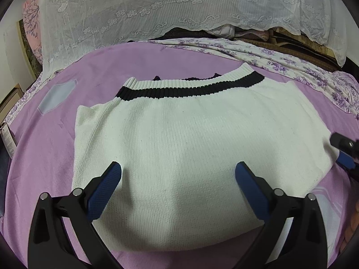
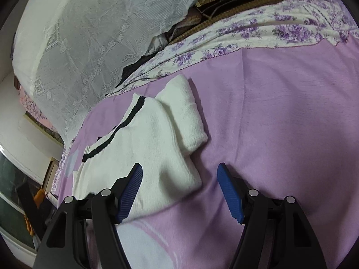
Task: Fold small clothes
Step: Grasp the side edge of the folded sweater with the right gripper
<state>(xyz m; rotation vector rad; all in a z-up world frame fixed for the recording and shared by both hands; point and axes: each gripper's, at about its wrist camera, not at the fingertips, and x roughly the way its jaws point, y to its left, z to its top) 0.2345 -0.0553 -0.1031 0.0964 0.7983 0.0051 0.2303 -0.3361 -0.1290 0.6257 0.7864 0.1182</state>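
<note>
White knitted sweater (image 1: pixel 193 134) with a black stripe at the ribbed edge, spread flat on the purple blanket (image 1: pixel 101 71), filling the centre of the left wrist view. Left gripper (image 1: pixel 178 174) poised over the near part of the cloth, fingers spread wide, nothing between the pads, no clear contact with the knit. In the right wrist view, same sweater (image 2: pixel 143 148) in the left half of the frame, one short sleeve (image 2: pixel 186 116) sticking out toward the centre, above the right corner of the garment. Right gripper (image 2: pixel 179 174) also spread open, empty, low over that corner, one blue pad above the cloth and the other above bare blanket. Lace cover (image 1: pixel 157 6) and flowered sheet (image 2: pixel 258 33) at the top of both frames, well apart from the work. Probably the very start of a fold: sweater flattened, no edge yet taken. Next move likely to need both grippers lowered on the near edge or corners, closed on one layer only, then lifted evenly; loose knit may stretch or slip.
</note>
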